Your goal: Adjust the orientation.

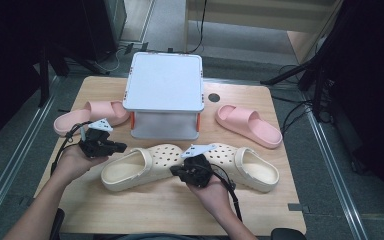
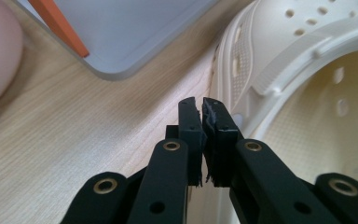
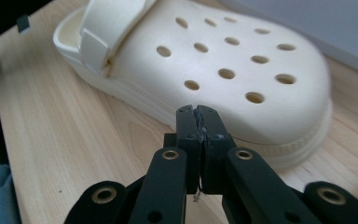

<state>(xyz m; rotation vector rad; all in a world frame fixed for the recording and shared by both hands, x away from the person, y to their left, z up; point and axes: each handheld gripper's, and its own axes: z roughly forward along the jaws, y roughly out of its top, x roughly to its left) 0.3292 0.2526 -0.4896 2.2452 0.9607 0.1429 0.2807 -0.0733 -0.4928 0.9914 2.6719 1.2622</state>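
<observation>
- No readable text, label, brand, number or sign appears on the shoes, the grey stand, the table or the grippers.

Counter [image 1: 170,210]: pale wood, rounded corners, with a dark round hole near the far edge.
Centre back: a grey two-tier stand [image 1: 164,82] with orange fittings.
Far left: a pink slide sandal [image 1: 75,119], just beside the stand.
Far right: a second pink slide sandal [image 1: 247,125], lying at an angle.
Near side: two cream clogs, left clog [image 1: 130,170] and right clog [image 1: 252,167], toes meeting in front of the stand.
</observation>
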